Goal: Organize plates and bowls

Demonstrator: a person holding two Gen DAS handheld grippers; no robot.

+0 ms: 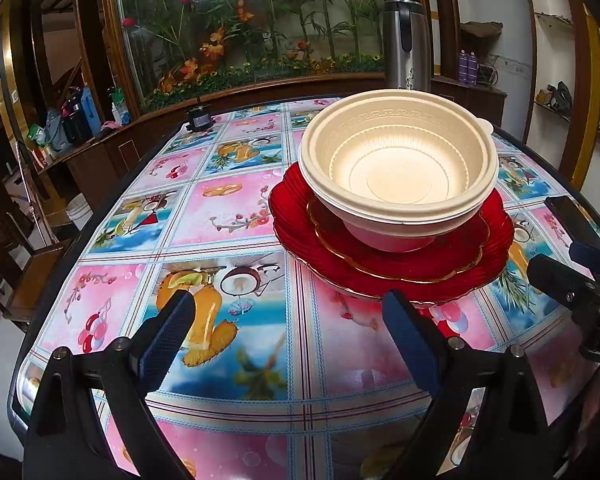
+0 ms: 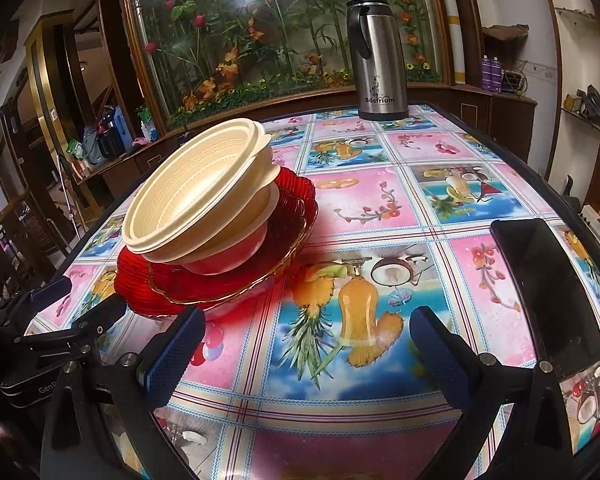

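The cream bowls (image 1: pixel 397 168) sit nested one inside another on top of the red plates (image 1: pixel 391 264), a smaller gold-rimmed plate lying on a larger ribbed one, and the whole stack rests on the desk (image 1: pixel 228 208) with its fruit-patterned cloth. Seen from my right wrist, the bowls (image 2: pixel 198 196) lean toward the left on the plates (image 2: pixel 220 280). My left gripper (image 1: pixel 290 336) hangs just short of the near rim of the plates, its blue-padded fingers (image 1: pixel 168 340) spread wide with nothing between them, only cloth showing in the gap. My right gripper (image 2: pixel 307 356) is to the right of the stack, its fingers (image 2: pixel 439 360) likewise released and bare; its left finger is close to the plate rim, though I cannot tell whether it touches. A black phone (image 2: pixel 547 292) lies flat on the desk well to the right of the stack. Beyond the stack, near the far edge, stands a steel thermos jug (image 2: pixel 377 60), upright.
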